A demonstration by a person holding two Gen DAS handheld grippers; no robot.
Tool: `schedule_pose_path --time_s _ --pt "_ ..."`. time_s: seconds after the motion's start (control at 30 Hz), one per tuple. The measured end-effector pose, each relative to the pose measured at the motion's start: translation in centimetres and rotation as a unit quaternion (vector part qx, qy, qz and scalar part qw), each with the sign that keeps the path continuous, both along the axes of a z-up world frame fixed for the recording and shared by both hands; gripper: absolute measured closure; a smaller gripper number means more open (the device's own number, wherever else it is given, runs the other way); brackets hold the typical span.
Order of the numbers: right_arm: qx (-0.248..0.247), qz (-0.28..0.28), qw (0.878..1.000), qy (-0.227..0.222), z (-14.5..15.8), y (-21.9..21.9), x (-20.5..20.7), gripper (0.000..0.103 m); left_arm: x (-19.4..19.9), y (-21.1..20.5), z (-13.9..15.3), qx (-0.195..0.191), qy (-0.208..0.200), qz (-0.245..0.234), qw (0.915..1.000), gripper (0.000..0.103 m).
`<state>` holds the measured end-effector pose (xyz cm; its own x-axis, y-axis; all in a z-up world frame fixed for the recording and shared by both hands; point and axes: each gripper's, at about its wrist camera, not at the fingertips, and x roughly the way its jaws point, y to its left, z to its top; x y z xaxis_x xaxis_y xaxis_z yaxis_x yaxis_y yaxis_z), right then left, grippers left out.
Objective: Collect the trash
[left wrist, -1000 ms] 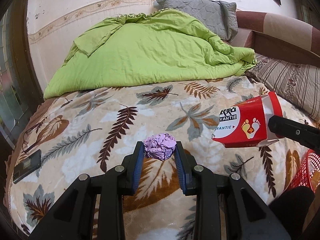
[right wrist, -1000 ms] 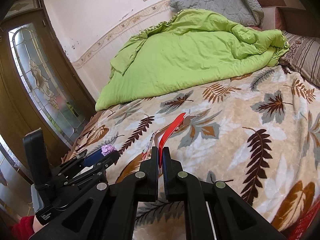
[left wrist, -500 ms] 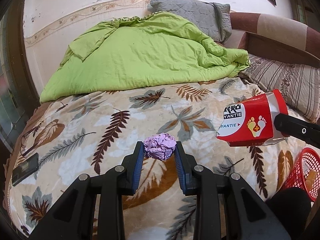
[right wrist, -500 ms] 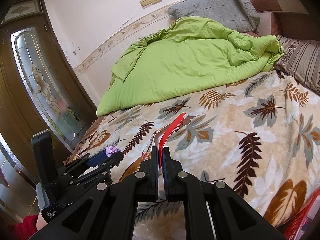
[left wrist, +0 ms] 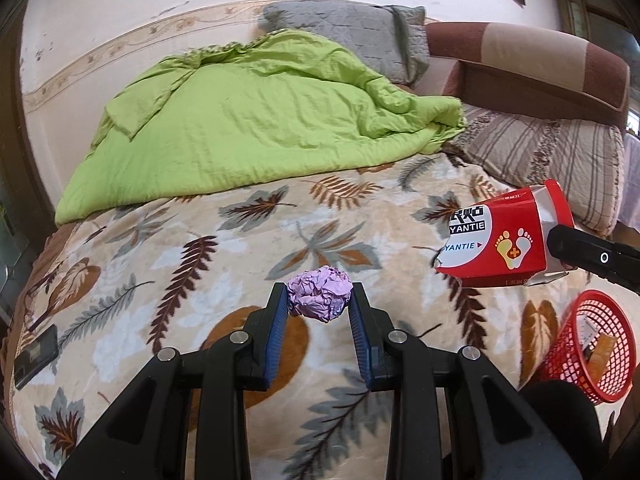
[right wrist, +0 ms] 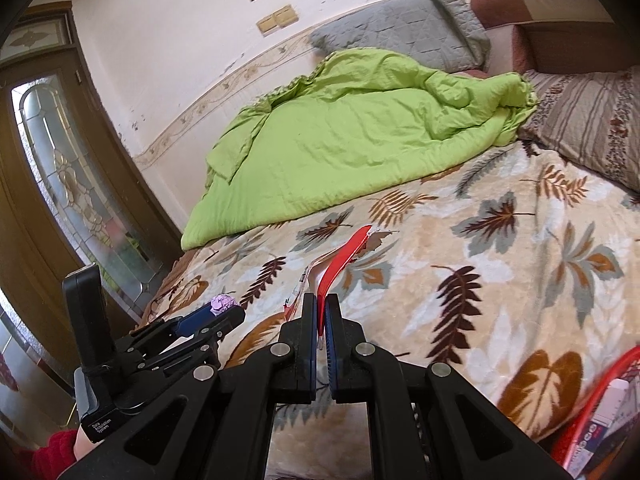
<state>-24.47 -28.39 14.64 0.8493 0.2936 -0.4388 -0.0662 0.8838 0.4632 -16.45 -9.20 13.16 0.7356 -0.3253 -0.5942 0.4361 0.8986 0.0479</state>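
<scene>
Since a second ago both grippers have drifted toward the red basket at the bed's near right edge, open blanket behind them, the left gripper pinching a purple paper ball and the right gripper clamped on a flattened red box.

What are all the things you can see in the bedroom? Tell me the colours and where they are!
Paper ball: one, purple, crumpled, between the left gripper's pads.
Flattened carton: one, red and white, pinched by the right gripper.
Basket: one, red mesh, beside the bed, low right, some items inside.
Quilt: one, green, rumpled at the bed's far side.
Blanket: one, cream with leaf print, covering the bed.
Pillows: grey by the wall, striped on the right.
Phone: one, dark, bed's left edge.
Door: one, brown with patterned glass, left.
Left gripper: black, blue pads, shut.
Right gripper: black, shut.
</scene>
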Motion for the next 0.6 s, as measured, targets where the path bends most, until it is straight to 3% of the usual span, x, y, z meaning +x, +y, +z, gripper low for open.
schedule_pose_path --time_s 0.6 --pt "0.001 -0.133 0.991 0.011 0.9 -10.3 -8.8 0.098 -3.4 -9.9 1.4 -0.005 -0.003 -0.119 0.9928 0.074"
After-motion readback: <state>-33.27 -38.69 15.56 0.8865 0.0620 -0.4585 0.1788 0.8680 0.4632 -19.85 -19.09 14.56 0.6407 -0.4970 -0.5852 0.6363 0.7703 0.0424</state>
